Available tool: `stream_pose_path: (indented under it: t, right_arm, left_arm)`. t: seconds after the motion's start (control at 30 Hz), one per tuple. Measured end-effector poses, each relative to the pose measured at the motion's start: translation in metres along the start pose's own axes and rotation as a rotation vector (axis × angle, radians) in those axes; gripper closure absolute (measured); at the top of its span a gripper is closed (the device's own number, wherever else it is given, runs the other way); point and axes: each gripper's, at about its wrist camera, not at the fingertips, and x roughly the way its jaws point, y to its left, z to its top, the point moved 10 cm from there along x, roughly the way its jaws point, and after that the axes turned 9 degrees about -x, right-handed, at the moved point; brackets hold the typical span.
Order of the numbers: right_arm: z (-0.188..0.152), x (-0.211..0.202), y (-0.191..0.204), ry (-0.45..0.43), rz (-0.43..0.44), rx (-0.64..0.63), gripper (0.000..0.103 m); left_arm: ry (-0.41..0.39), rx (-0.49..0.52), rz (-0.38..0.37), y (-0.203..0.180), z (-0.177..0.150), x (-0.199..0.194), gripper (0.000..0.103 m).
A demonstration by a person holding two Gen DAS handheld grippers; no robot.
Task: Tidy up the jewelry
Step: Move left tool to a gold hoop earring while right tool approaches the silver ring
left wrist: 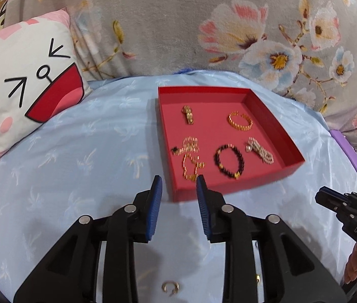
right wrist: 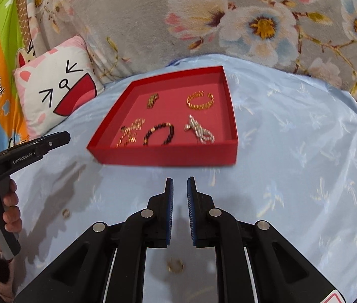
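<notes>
A red tray (left wrist: 289,166) lies on the light blue bedsheet and holds several pieces: a gold bangle (left wrist: 240,121), a dark bead bracelet (left wrist: 229,161), a pearl bracelet (left wrist: 260,149), gold chains (left wrist: 191,160) and a small gold clasp piece (left wrist: 188,115). My left gripper (left wrist: 178,184) is open and empty just before the tray's near edge. A gold ring (left wrist: 170,287) lies on the sheet under it. My right gripper (right wrist: 179,184) is open and empty, short of the tray (right wrist: 163,155). A gold ring (right wrist: 176,265) lies beneath it, another ring (right wrist: 65,212) to its left.
A cat-face pillow (left wrist: 24,80) lies at the left of the bed. A grey floral blanket (left wrist: 178,25) rises behind the tray. A purple object (left wrist: 345,149) sits at the right edge. The right gripper shows in the left view (left wrist: 350,209), the left gripper in the right view (right wrist: 27,151).
</notes>
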Motion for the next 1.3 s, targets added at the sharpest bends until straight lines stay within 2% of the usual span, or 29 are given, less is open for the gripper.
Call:
stream_pose_path:
  t: [0.1, 0.27, 0.37, 0.47, 0.53, 0.67, 0.83, 1.07, 1.2, 1.3]
  right_arm:
    - [-0.020, -0.006, 0.000, 0.018, 0.007, 0.015, 0.081]
    - [-0.051, -0.011, 0.000, 0.047, 0.001, 0.034, 0.077]
    - [-0.065, -0.013, 0.000, 0.055, -0.006, 0.043, 0.074]
    - [-0.074, -0.013, 0.000, 0.055, -0.024, 0.042, 0.068]
    - [-0.080, -0.011, 0.001, 0.059, -0.034, 0.038, 0.068]
    - [-0.087, -0.007, 0.006, 0.072, -0.023, 0.034, 0.068]
    - [-0.087, -0.001, 0.019, 0.081, -0.011, 0.005, 0.068]
    - [-0.091, 0.004, 0.017, 0.091, -0.016, 0.010, 0.068]
    - [-0.084, 0.004, 0.020, 0.081, -0.008, 0.006, 0.068]
    - [-0.075, 0.009, 0.027, 0.086, 0.031, 0.009, 0.068]
  left_arm:
    - [0.019, -0.001, -0.003, 0.006, -0.020, -0.006, 0.065]
    - [0.064, -0.007, 0.011, 0.015, -0.060, -0.009, 0.053]
    - [0.071, 0.000, 0.038, 0.020, -0.079, -0.008, 0.053]
    - [0.075, -0.012, 0.042, 0.023, -0.090, -0.007, 0.053]
    - [0.082, -0.020, 0.039, 0.024, -0.096, -0.005, 0.053]
    - [0.081, -0.006, 0.063, 0.025, -0.103, -0.004, 0.053]
    - [0.091, -0.013, 0.048, 0.023, -0.105, -0.002, 0.048]
    - [0.105, -0.030, 0.034, 0.025, -0.106, -0.001, 0.047]
    - [0.106, -0.024, 0.036, 0.023, -0.107, -0.001, 0.042]
    - [0.107, -0.026, 0.033, 0.023, -0.107, -0.001, 0.041]
